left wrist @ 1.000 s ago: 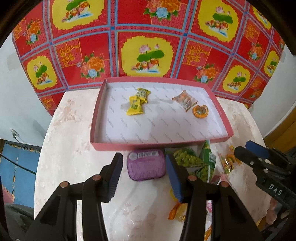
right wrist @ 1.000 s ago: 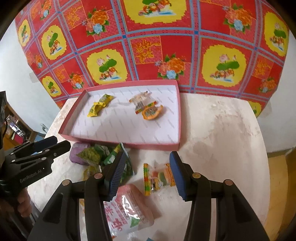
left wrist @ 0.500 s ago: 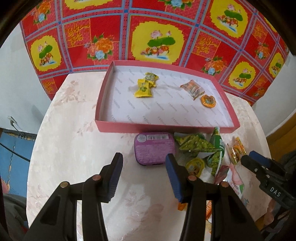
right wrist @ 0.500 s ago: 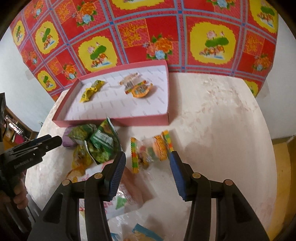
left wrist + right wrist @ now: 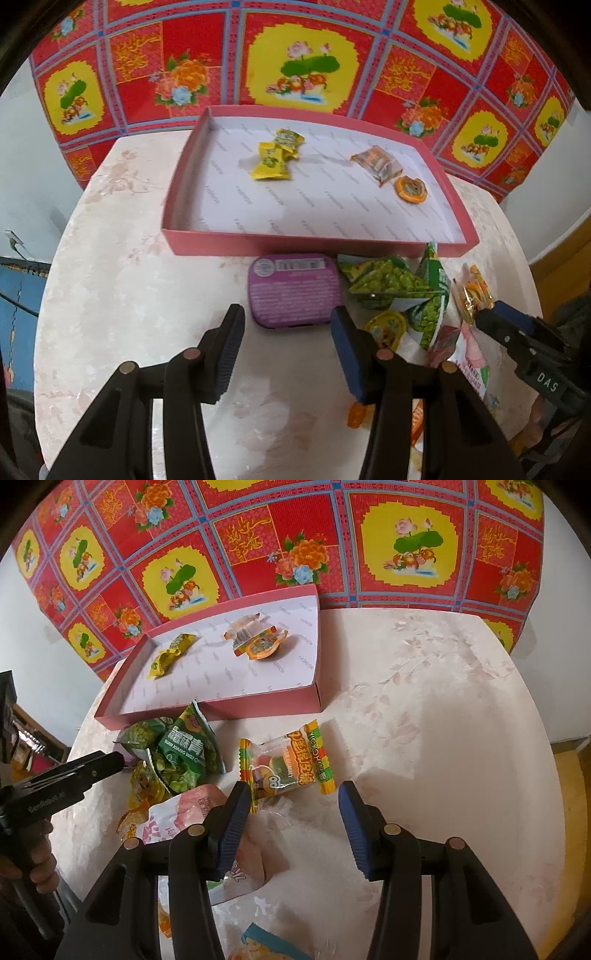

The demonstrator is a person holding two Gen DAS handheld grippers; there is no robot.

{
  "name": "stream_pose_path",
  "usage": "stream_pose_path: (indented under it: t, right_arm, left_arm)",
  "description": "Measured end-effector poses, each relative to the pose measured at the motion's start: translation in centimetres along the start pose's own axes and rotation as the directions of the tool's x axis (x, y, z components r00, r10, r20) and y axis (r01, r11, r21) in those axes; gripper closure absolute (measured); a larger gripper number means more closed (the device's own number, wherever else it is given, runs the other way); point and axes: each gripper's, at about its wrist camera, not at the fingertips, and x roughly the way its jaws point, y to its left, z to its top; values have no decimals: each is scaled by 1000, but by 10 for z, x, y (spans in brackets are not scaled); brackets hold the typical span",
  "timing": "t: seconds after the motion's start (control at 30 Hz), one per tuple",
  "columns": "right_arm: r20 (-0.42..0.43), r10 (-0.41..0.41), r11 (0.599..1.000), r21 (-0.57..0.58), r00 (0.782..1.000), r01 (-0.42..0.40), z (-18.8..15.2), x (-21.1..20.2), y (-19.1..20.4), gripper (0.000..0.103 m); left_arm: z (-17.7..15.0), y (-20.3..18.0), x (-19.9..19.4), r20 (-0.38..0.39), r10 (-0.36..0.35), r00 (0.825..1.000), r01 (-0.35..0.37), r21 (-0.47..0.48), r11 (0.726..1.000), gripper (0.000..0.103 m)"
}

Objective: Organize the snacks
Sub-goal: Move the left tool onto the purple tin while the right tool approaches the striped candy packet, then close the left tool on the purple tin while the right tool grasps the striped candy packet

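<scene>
My left gripper [image 5: 286,347]: ribbed blue pads parted, empty, over rounded purple tin [image 5: 293,293].
My right gripper [image 5: 291,825]: parted, empty, above crinkly clear gummy pack [image 5: 286,766].
Tray [image 5: 295,245]: flat, pink-walled.

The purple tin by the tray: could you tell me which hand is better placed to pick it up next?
Left. The left tool is open right in front of the purple tin, roughly lined up with it. The right tool faces a gummy pack instead.

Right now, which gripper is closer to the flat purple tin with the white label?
Left. The left gripper sits right in front of the purple tin, jaws open. The right gripper is farther off, past the green snack bags.
</scene>
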Motion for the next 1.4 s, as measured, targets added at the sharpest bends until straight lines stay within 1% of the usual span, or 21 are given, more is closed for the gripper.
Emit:
stream_pose_path:
  t: [0.07,0.3,0.47,0.57,0.73,0.93,1.07,1.4]
  right_arm:
    - [-1,3,1000,-2,1000,-3,0,1,0,52]
    - [-14,11,1000,-5,1000,-12,-1,7,0,50]
    - [-19,10,1000,-11,1000,-10,0,12,-1,46]
    - [-19,6,1000,-29,1000,-6,3,14,2,44]
    - [-14,-1,999,-40,1000,0,7,18,4,42]
    - [-8,-7,998,-65,1000,7,10,21,9,34]
    - [-3,-20,996,-81,1000,20,11,23,12,34]
    - [13,-22,996,-85,1000,23,9,22,12,35]
  left_arm:
    - [0,-4,4,-8,1,1000,-1,5,1000,48]
    - [4,-12,9,12,32,999,-32,32,999,42]
    - [4,-10,17,-5,17,1000,-17,14,1000,40]
    - [3,-8,16,12,22,1000,-23,22,999,39]
    - [2,-4,14,31,25,999,-25,8,1000,39]
    - [0,-7,15,54,39,998,-41,29,999,39]
    - [-1,-10,16,59,53,997,-56,57,997,39]
    - [-2,-10,15,70,55,996,-59,57,997,39]
